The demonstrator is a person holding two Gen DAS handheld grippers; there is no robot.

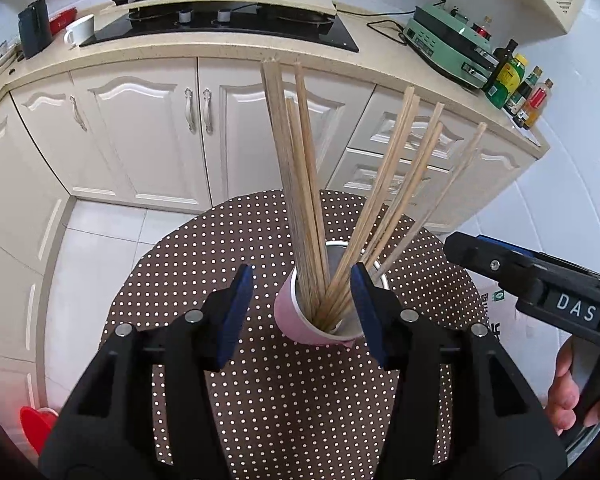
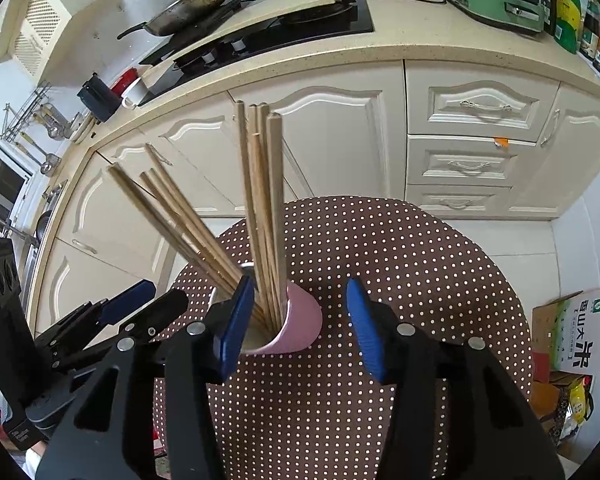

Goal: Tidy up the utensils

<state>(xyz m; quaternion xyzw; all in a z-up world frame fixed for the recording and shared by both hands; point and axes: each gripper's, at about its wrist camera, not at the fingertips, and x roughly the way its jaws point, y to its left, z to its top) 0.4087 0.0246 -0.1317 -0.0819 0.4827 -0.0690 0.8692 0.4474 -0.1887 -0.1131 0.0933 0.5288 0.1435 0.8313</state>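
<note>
A pink cup [image 1: 288, 316] [image 2: 300, 320] stands on a round brown polka-dot table [image 1: 300, 400] [image 2: 420, 280]. It holds several wooden chopsticks [image 1: 300, 184] [image 2: 266, 208], some upright and some leaning. A metal cup rim [image 1: 380, 276] shows just behind it. My left gripper [image 1: 302, 300] is open, its blue pads either side of the pink cup, above it. My right gripper [image 2: 300, 312] is open, the cup between its fingers near the left pad. The right gripper's body shows in the left wrist view [image 1: 540, 292]; the left gripper shows in the right wrist view [image 2: 132, 312].
White kitchen cabinets [image 1: 160, 128] [image 2: 340, 120] and a counter with a black hob [image 1: 220, 24] lie behind the table. A green appliance [image 1: 448, 40] and bottles [image 1: 516, 88] stand on the counter. A rice box [image 2: 576, 340] sits on the floor at the right.
</note>
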